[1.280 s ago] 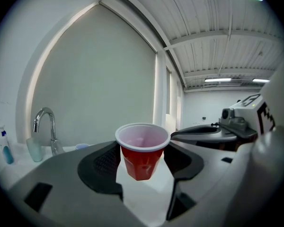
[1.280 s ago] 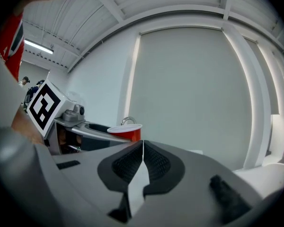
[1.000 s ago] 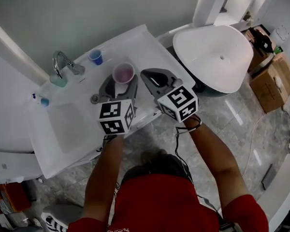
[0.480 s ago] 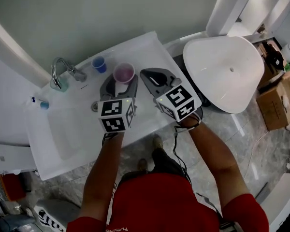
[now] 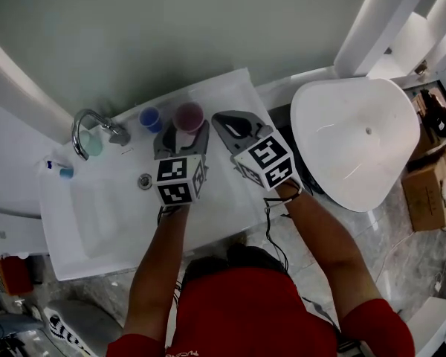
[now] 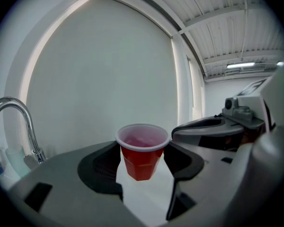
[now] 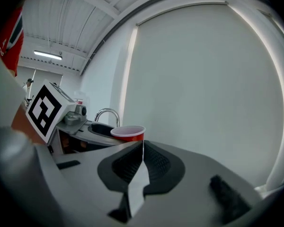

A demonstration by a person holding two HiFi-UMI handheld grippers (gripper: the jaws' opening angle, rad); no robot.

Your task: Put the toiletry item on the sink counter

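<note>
Red cup (image 6: 141, 159), upright, mouth up, in left claw (image 6: 142, 148)

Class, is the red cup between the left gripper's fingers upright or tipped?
Upright: the red cup has its rim level, opening facing up.

The hand-held gripper (image 6: 143, 148) clamps a red cup (image 6: 142, 157) — faucet (image 6: 31, 126) leftward.

Red cup (image 5: 189, 115) base behind left gripper (image 5: 183, 131) (head view), small blue item (image 5: 65, 172) unidentifiable
</note>
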